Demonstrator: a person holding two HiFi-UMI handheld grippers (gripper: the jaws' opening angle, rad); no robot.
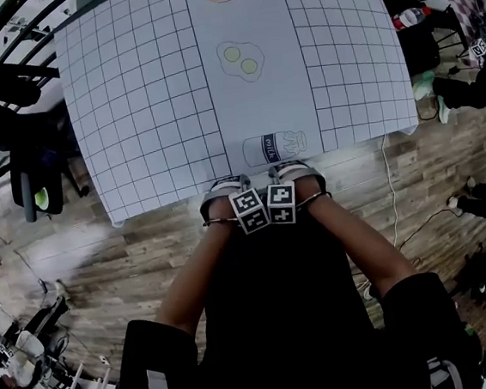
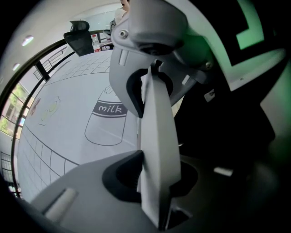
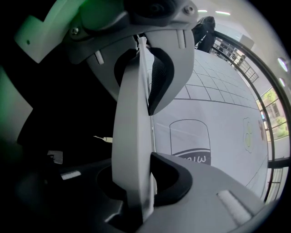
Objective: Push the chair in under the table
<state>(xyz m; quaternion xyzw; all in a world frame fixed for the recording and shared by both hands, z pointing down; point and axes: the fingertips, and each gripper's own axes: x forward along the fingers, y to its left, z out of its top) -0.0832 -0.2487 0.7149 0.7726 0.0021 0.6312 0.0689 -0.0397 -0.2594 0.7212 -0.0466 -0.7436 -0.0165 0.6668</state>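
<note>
The table (image 1: 131,115) wears a white grid cloth with a milk-bottle drawing (image 1: 273,147) at its near edge. Both grippers sit side by side just short of that edge, pointing down. In the left gripper view, my left gripper (image 1: 225,187) (image 2: 152,132) has its jaws pressed on a pale grey slab seen edge on, the chair's back (image 2: 157,150). My right gripper (image 1: 294,173) (image 3: 136,132) clamps the same chair back (image 3: 132,136). In the head view, my arms and dark clothing hide the rest of the chair.
Black office chairs (image 1: 20,126) stand left of the table. A bottle (image 1: 410,16) and dark clutter lie at the right. A thin cable (image 1: 394,208) runs over the wooden floor (image 1: 128,253). A dark railing (image 3: 266,113) curves beyond the table.
</note>
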